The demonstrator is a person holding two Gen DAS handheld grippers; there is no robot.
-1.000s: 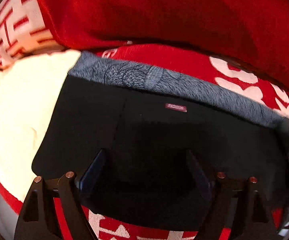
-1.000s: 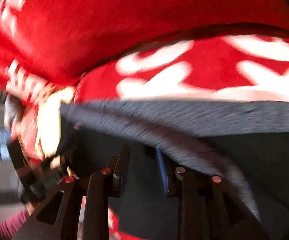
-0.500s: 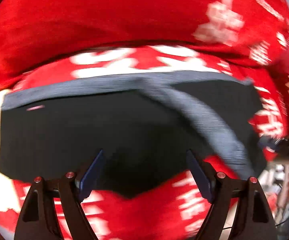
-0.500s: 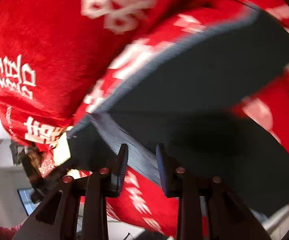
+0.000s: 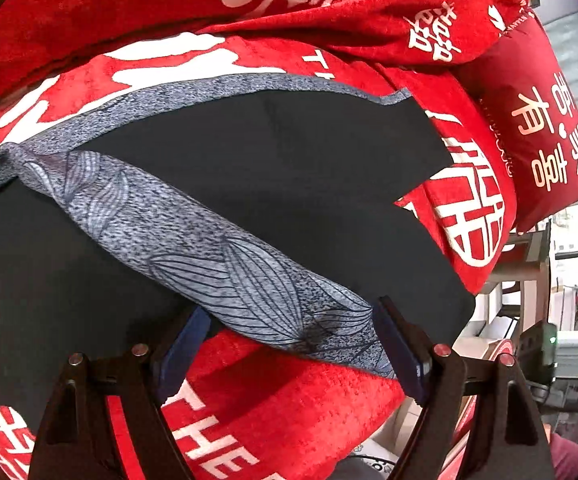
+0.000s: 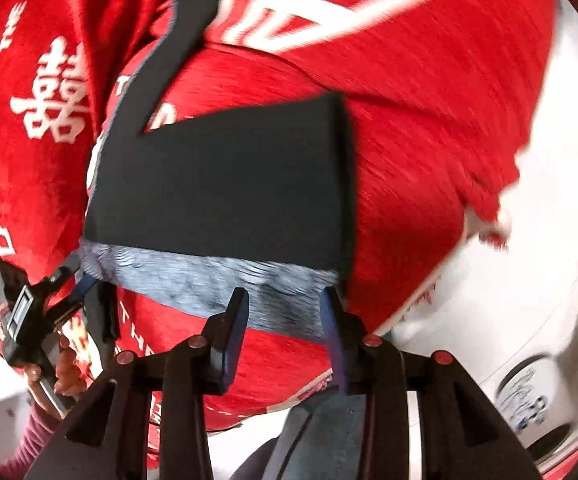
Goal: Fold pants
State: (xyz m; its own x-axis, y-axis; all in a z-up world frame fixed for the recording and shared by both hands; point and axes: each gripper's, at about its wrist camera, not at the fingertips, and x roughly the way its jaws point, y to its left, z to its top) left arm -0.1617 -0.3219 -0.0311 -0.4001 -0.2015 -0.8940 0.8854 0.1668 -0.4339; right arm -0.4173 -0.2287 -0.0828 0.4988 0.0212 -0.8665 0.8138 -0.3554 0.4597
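Note:
Black pants (image 5: pixel 273 184) with a grey patterned waistband (image 5: pixel 193 240) lie on a red bedspread (image 5: pixel 289 408). In the left wrist view the waistband runs diagonally, folded over the black cloth. My left gripper (image 5: pixel 293 344) is open, its jaws on either side of the waistband's near end. In the right wrist view the pants (image 6: pixel 225 184) lie flat with the waistband (image 6: pixel 225 284) nearest. My right gripper (image 6: pixel 285 328) is open at the waistband's right part. The left gripper (image 6: pixel 85 300) shows there at the waistband's left corner.
Red pillows with white characters (image 5: pixel 537 120) are piled behind the pants. The bed's edge drops off at the right in the left wrist view. A white surface (image 6: pixel 529 280) lies right of the bedspread in the right wrist view.
The right gripper opened and let go of the waistband. Both views swung round: the pants now lie farther from the right gripper, and the left gripper has come to the waistband's end.

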